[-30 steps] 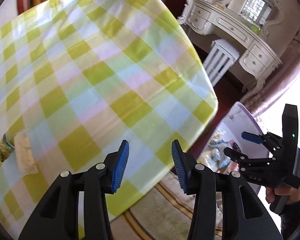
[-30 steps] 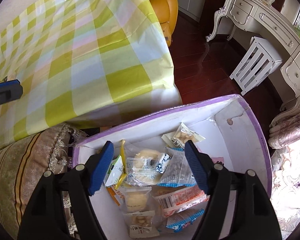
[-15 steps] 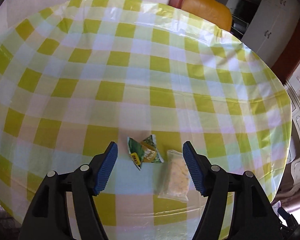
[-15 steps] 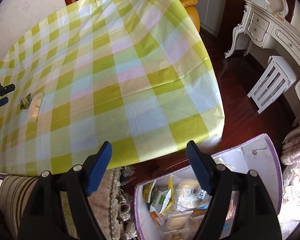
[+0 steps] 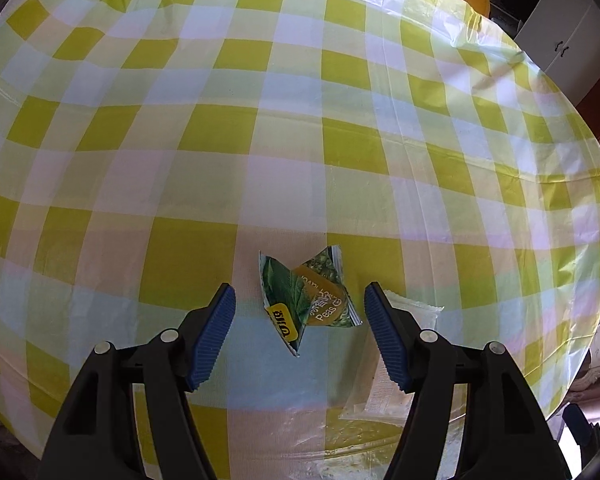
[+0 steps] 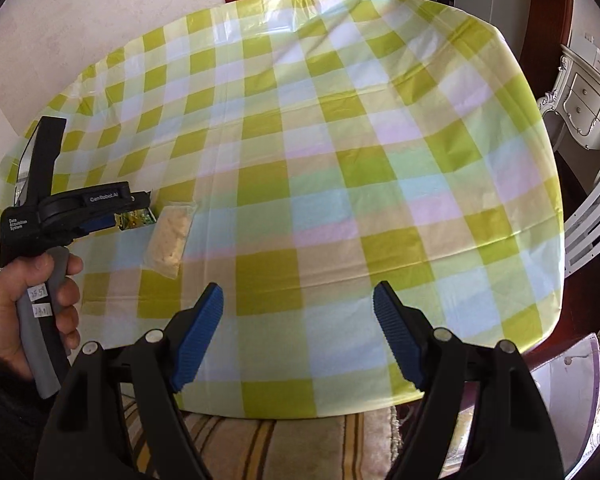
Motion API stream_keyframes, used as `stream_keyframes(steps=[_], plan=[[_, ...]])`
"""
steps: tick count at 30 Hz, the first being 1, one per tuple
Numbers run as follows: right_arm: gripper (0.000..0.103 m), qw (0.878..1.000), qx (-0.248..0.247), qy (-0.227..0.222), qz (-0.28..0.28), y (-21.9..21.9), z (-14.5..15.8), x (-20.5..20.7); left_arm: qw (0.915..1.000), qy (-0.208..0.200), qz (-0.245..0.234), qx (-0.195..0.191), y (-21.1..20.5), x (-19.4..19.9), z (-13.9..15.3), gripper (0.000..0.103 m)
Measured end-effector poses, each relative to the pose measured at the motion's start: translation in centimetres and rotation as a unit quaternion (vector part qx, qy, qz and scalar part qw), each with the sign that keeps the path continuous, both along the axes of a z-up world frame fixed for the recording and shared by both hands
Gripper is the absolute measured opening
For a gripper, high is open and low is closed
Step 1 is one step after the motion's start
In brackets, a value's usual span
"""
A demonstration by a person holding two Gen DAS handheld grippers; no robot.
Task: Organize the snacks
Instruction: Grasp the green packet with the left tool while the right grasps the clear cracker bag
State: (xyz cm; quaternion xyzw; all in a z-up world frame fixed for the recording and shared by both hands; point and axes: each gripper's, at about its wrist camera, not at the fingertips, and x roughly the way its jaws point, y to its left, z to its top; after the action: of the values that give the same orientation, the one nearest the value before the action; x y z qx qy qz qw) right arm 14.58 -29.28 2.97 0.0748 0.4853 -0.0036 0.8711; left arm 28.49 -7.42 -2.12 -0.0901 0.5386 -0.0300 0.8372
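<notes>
The left gripper (image 5: 300, 332) points steeply down, jaws apart, pressing on nothing. A hand (image 6: 28, 304) grips its handle. The right gripper (image 6: 298, 336) gapes empty.

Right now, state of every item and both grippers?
green pea packet: sealed, crumpled, lying on the tablecloth.
clear snack bag: sealed, flat beside the pea packet.
left gripper: open, empty, poised over the pea packet.
right gripper: open, empty.
purple box: open, only a corner visible.
</notes>
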Motion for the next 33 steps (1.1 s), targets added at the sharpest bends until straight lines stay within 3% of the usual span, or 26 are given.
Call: stream_keyframes(steps=[3, 7, 12, 24, 33], plan=[[0.077, 1.000, -0.001, 0.001, 0.012, 1.9, -0.2, 1.2, 0.9998, 0.003, -0.014, 0.014, -0.5, 0.1, -0.6, 0.063], [0.078, 1.000, 0.006, 0.009, 0.017, 3.7, -0.8, 2.7, 0.9989, -0.002, -0.024, 0.040, -0.9, 0.2, -0.8, 0.045], [0.078, 0.999, 0.001, 0.019, 0.026, 6.2, -2.0, 4.2, 0.9990, -0.009, -0.027, 0.034, -0.2, 0.0, -0.6, 0.038], [0.078, 0.999, -0.012, 0.038, 0.028, 10.9, -4.8, 7.9, 0.9994, -0.033, 0.005, -0.011, 4.2, -0.8, 0.7, 0.037], [0.074, 0.997, -0.050, 0.047, 0.042, 13.3, -6.7, 9.0, 0.9987, -0.040, 0.024, -0.021, 6.0, -1.4, 0.8, 0.037]])
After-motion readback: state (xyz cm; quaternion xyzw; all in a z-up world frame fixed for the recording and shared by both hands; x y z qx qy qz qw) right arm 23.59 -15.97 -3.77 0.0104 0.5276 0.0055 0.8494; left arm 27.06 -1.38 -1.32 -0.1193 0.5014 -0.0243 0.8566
